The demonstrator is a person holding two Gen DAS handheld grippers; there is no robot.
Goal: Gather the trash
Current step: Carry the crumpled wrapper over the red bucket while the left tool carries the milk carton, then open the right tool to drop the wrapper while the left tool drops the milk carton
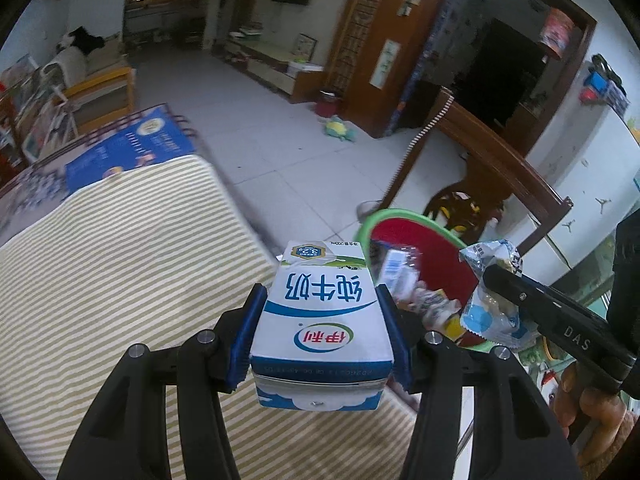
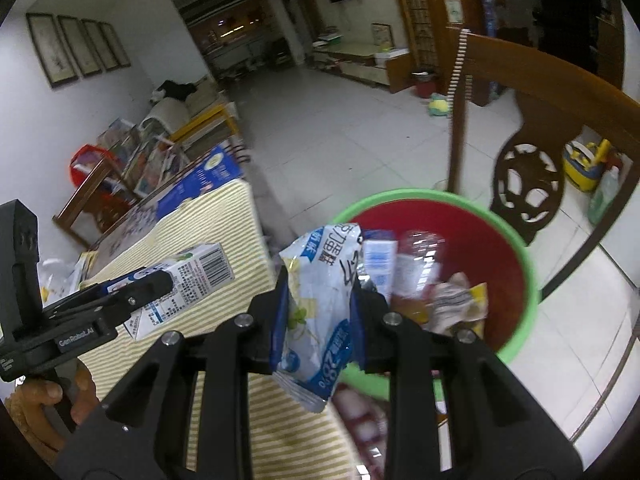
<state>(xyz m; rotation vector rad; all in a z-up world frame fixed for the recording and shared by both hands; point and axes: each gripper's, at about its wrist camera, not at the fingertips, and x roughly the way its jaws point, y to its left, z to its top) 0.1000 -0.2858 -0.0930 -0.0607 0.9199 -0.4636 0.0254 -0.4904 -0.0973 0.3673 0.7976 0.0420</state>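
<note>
My left gripper (image 1: 320, 300) is shut on a white and blue milk carton (image 1: 320, 320), held above the edge of the striped cloth (image 1: 120, 280). That carton (image 2: 184, 280) shows at the left of the right wrist view, with the left gripper's fingers (image 2: 136, 292) clamped on it. My right gripper (image 2: 320, 280) is shut on a crumpled blue and white snack wrapper (image 2: 320, 300), at the near rim of the bin. From the left wrist, the wrapper (image 1: 488, 300) hangs before the bin. The red bin with a green rim (image 2: 516, 248) (image 1: 400, 216) holds several pieces of trash.
A wooden chair (image 2: 528, 184) stands right behind the bin. The table under the striped cloth (image 2: 192, 248) carries a blue printed box (image 1: 128, 148) at its far end. Tiled floor (image 2: 340, 140) stretches beyond, with a toy (image 2: 438, 106). A hand (image 1: 592, 408) grips the right tool.
</note>
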